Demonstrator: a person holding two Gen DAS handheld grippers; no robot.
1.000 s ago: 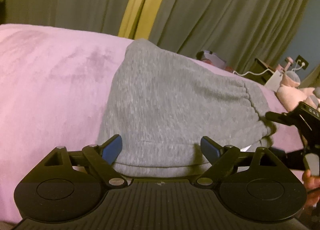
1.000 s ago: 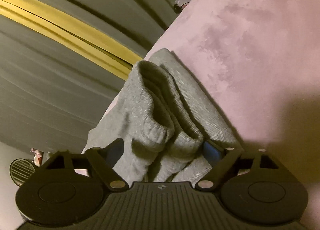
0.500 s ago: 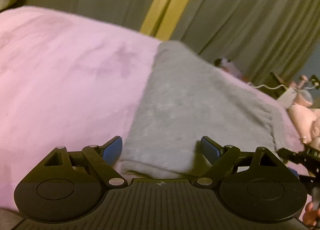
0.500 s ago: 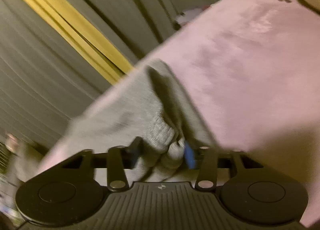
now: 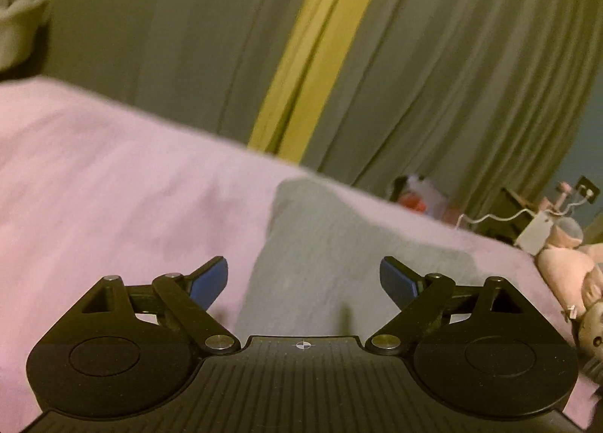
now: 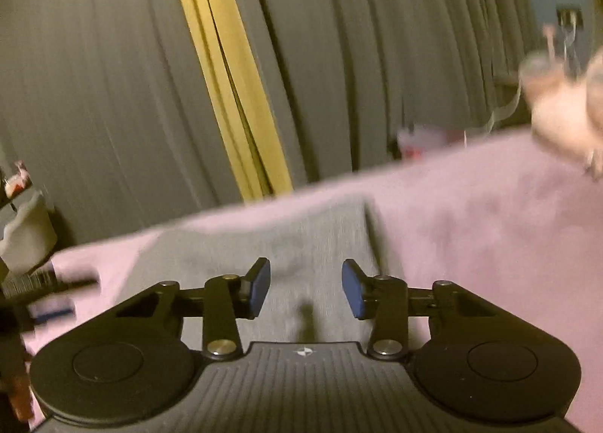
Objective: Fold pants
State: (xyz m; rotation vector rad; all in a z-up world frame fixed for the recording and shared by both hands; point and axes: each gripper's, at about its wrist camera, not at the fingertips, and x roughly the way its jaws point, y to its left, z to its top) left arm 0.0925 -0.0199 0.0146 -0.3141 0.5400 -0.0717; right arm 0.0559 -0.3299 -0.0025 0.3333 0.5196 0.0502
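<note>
The grey pants (image 5: 312, 222) lie folded in a flat block on the pink blanket (image 5: 113, 169). My left gripper (image 5: 303, 267) hovers over their near end, jaws wide and still opening a little, nothing between the blue pads (image 5: 209, 278). In the right wrist view the same pants (image 6: 286, 233) lie just beyond my right gripper (image 6: 306, 271). Its jaws are closing, about half wide, and no cloth is between the pads (image 6: 260, 286). Both views are blurred by motion.
Grey curtains (image 5: 188, 37) with a yellow strip (image 5: 320, 56) hang behind the bed. A pink plush toy (image 5: 565, 271) lies at the right edge, with a cable and small items (image 5: 414, 195) behind it. A white tub (image 6: 26, 237) stands at the far left.
My right gripper let go of the bunched cuffs, rolled upright, pulled back and up, and its jaws narrowed. My left gripper rose and drew away from the pants, staying wide.
</note>
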